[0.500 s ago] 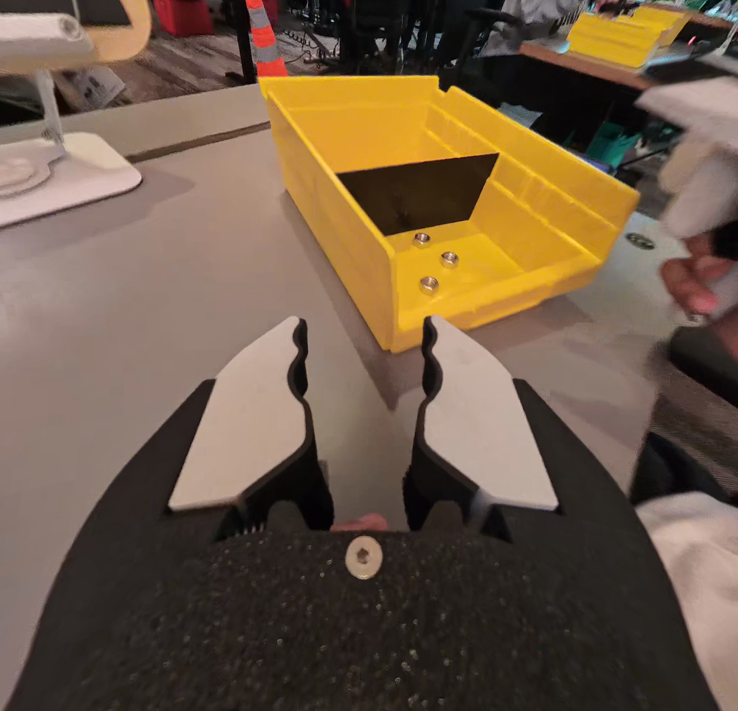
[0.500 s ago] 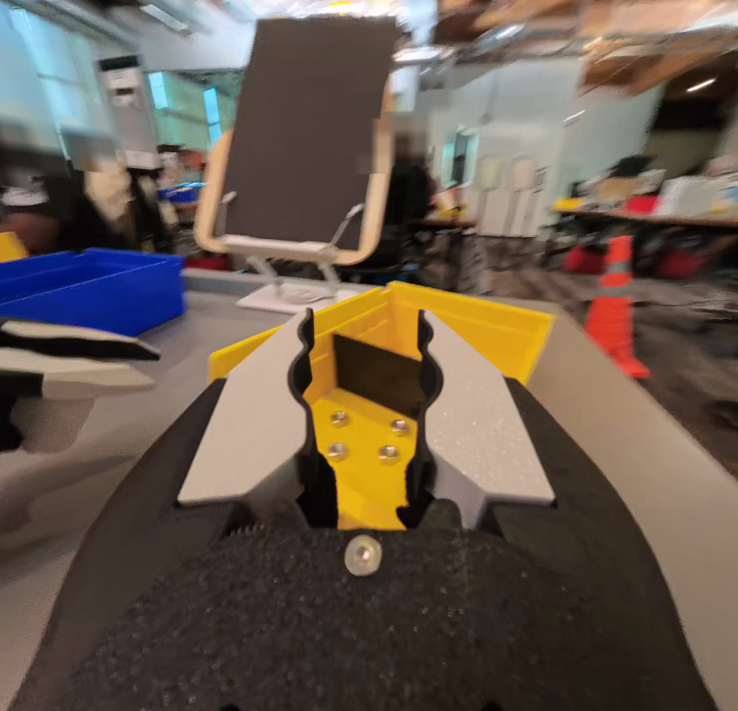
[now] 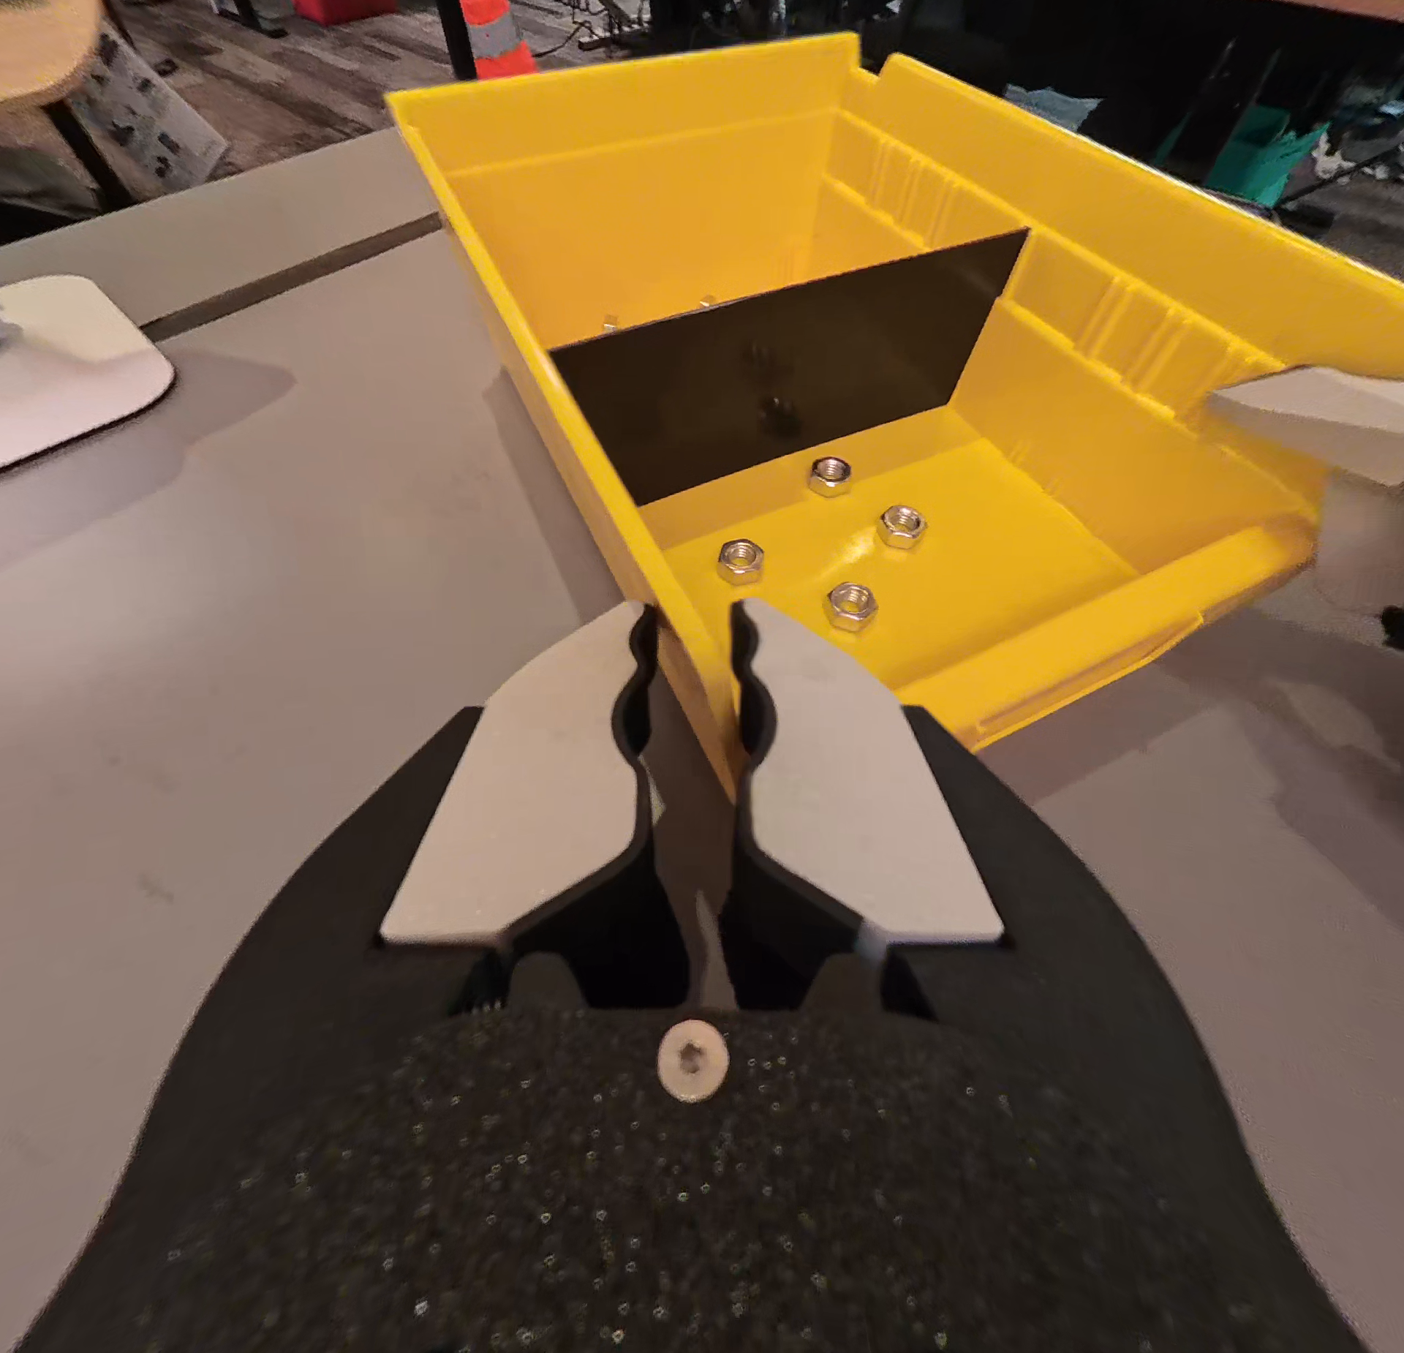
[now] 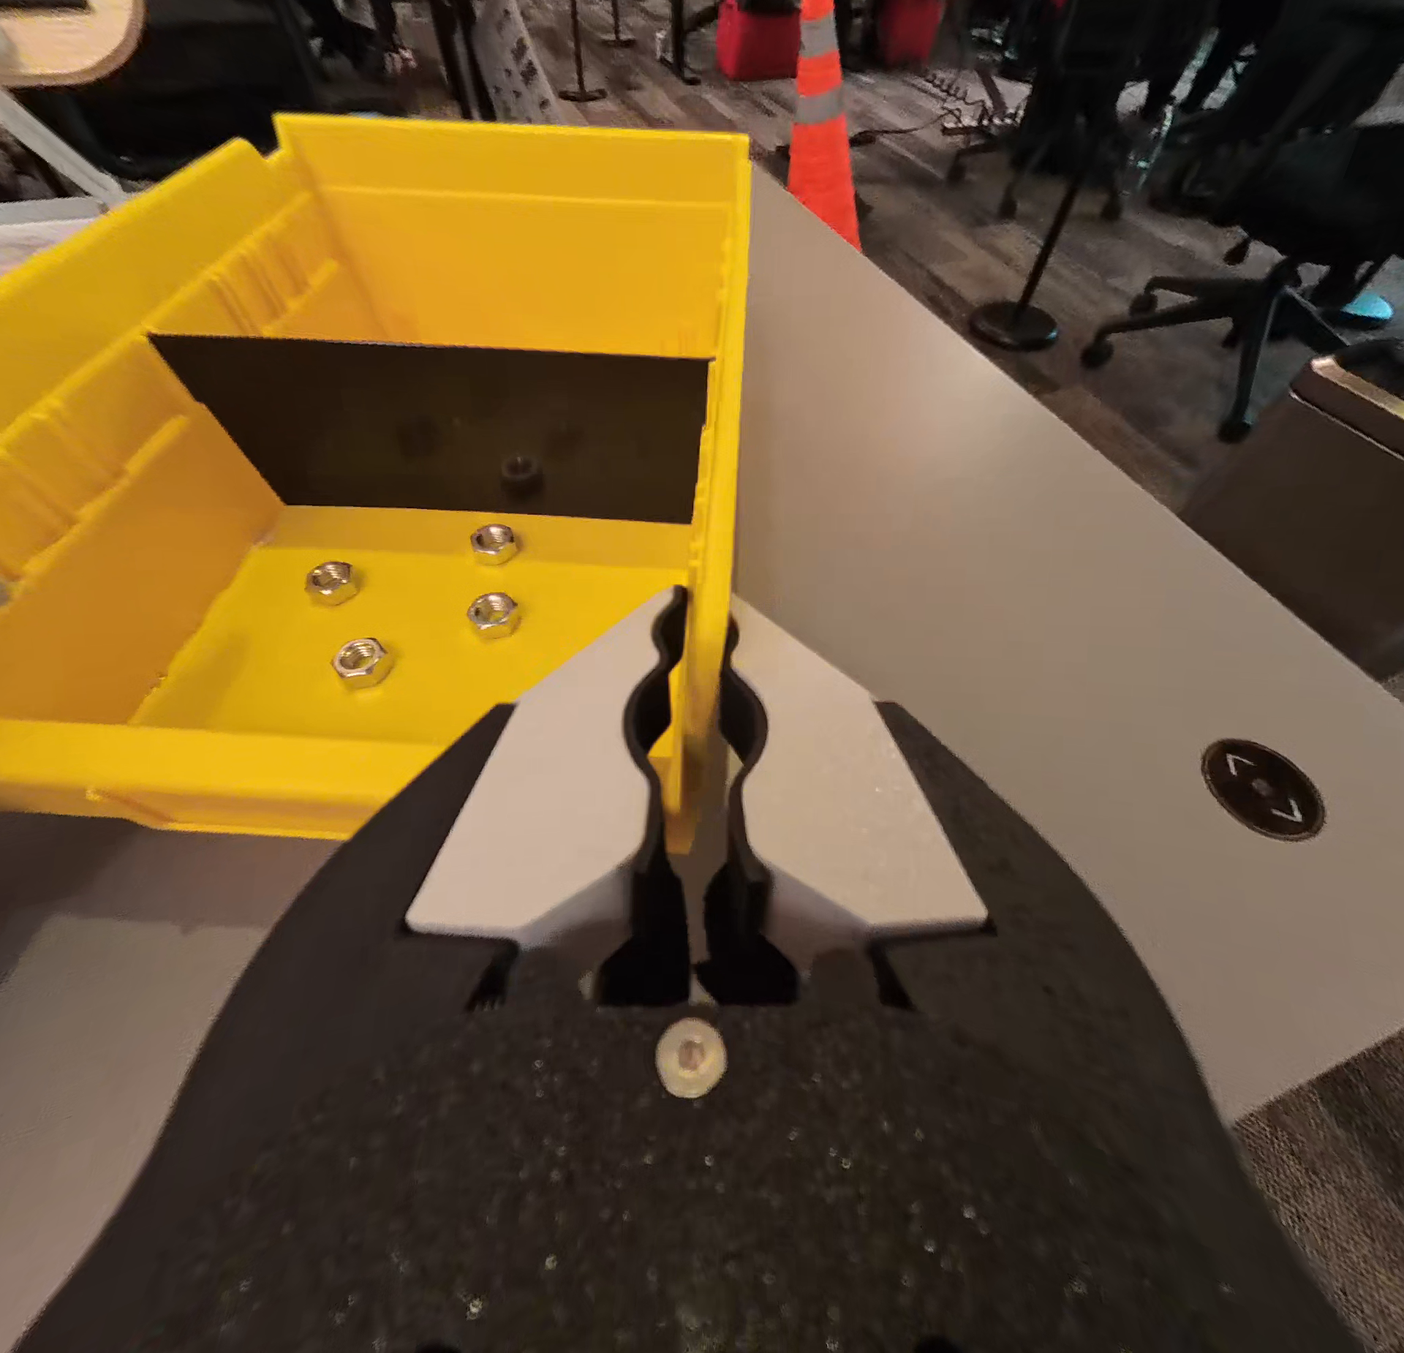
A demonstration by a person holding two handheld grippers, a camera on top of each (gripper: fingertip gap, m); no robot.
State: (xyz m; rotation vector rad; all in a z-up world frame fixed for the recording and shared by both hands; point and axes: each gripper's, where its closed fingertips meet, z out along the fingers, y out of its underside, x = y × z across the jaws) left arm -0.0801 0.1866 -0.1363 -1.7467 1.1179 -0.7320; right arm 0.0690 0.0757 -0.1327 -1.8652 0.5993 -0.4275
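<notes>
- The left gripper is closed on the left side wall of the yellow bin, close to the bin's front corner. One finger is outside the wall and the other finger is inside the bin; both pads press on the wall.
- The right gripper is closed on the opposite side wall of the same bin, also near the front. Its pads squeeze the thin yellow wall between them.
- The bin stands on a grey table. A black divider stands across the bin and splits it into a front part and a back part.
- Four silver hex nuts lie on the floor of the front part, a little apart from each other. The nearest one lies just beside the inner finger of the left gripper.
- Behind the divider, small metal pieces show just over its top edge; I cannot tell what they are.
- An orange traffic cone stands on the floor behind the table.
- A white flat base lies on the table, to the left of the bin.
</notes>
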